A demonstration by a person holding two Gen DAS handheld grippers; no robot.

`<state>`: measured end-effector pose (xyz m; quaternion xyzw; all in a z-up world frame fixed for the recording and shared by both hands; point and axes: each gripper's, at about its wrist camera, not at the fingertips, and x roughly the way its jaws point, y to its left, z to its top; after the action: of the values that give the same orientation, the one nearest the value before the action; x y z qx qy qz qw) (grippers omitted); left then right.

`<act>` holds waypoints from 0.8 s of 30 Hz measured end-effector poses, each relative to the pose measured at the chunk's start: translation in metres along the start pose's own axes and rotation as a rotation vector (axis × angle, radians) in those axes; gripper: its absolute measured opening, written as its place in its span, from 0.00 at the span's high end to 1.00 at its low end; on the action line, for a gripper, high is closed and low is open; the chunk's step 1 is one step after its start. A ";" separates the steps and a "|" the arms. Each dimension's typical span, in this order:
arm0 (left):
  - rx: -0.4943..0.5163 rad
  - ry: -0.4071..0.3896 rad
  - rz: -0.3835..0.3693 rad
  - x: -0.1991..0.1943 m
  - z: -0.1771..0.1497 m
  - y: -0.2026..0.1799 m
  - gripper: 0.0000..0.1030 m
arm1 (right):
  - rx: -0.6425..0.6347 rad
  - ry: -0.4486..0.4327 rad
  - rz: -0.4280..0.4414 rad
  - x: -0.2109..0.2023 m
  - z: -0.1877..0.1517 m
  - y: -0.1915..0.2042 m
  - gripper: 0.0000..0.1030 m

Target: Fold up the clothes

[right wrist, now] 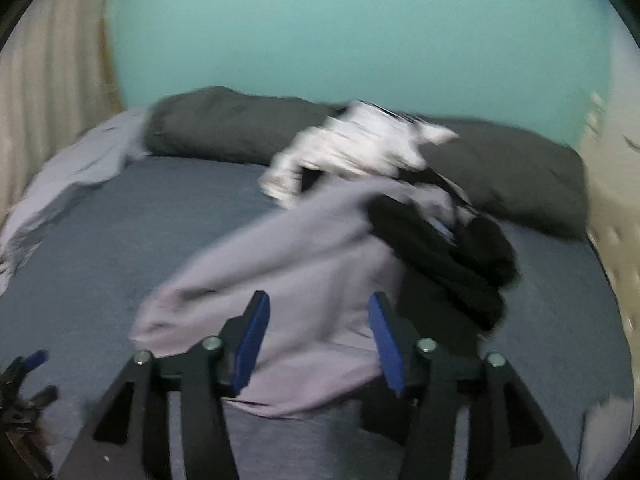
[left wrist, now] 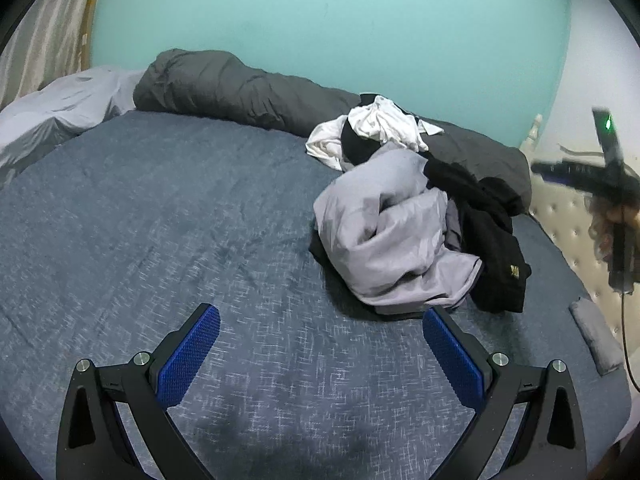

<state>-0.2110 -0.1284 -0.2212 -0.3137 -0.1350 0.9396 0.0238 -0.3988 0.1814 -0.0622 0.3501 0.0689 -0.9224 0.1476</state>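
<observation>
Two grippers, both empty right now, and one pile of clothes (left wrist: 416, 216) sitting on the right side of the bed (left wrist: 160, 220), up against the dark duvet (left wrist: 240, 84) along the far edge. The pile is a lilac top (left wrist: 384, 232) in front, black stuff (left wrist: 492, 240) on its right and a white shirt (left wrist: 380, 124) behind.

The left gripper (left wrist: 320, 356) hangs over bare sheet near the camera, jaws spread wide, nothing in them. The right gripper (right wrist: 318, 344) is over the near edge of the lilac top (right wrist: 304, 280), fingers apart with cloth showing between them but the pads aren't pinching it. That view is blurry, so I can't say if it touches.

My guess for the step: pull the lilac top out first. I'd grab a hem or shoulder edge, not a bunched middle, pinch only one layer, and drag it left onto the open sheet so it lies flat. Watch the black piece lying on it, it could come along.
</observation>
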 end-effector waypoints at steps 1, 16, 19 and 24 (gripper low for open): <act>0.004 0.005 -0.001 0.007 -0.002 -0.002 0.00 | 0.029 0.022 -0.028 0.010 -0.003 -0.016 0.38; 0.073 0.084 -0.031 0.083 -0.032 -0.018 0.00 | -0.022 0.230 -0.171 0.159 -0.101 -0.067 0.38; 0.087 0.094 -0.028 0.086 -0.037 -0.017 0.00 | -0.083 0.207 -0.227 0.171 -0.104 -0.068 0.52; 0.081 0.086 -0.028 0.084 -0.035 -0.011 0.00 | -0.061 0.172 -0.359 0.175 -0.095 -0.099 0.89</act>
<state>-0.2577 -0.0984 -0.2937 -0.3506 -0.0998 0.9296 0.0553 -0.4957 0.2576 -0.2477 0.4052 0.1706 -0.8980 -0.0148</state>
